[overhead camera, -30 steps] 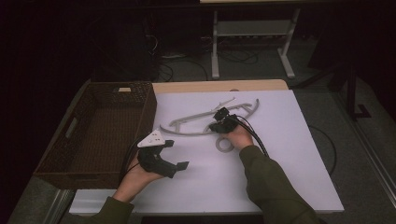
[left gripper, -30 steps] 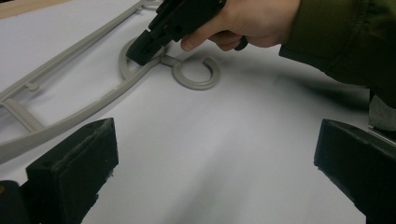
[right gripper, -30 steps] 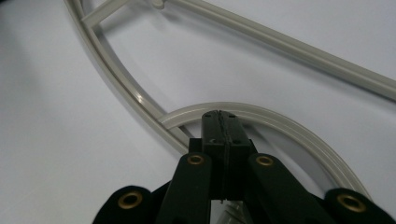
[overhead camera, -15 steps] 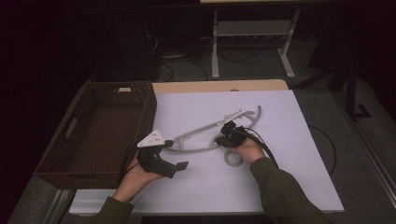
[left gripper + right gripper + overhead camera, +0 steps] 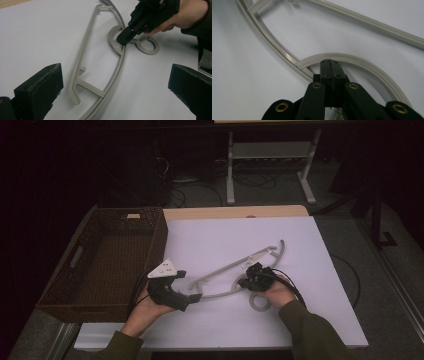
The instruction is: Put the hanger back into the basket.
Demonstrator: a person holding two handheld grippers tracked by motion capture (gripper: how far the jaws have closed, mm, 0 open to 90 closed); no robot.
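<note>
So the step here looks like getting the grey plastic clothes hanger (image 5: 235,270) off the white bench (image 5: 325,270) and probably into the wicker basket (image 5: 107,265) sitting at the left edge, though that part's my guess. The hanger lies flat mid-bench, its hook loop (image 5: 260,301) curling toward the person. The right gripper (image 5: 248,281) has its jaws clamped together right at the curved neck of the hook; in the right gripper view (image 5: 331,68) the tips are pressed tight, with the grey curve passing just in front of them, and I honestly can't tell if a thin bit of plastic is pinched in there or if it's just pushing against it. The left gripper (image 5: 192,290) is spread wide open, holding nothing, with the near end of the hanger (image 5: 85,90) lying between its jaws on the bench. Next move, I reckon: close the left one on that end bar so both ends are controlled, then lift and swing it left.
</note>
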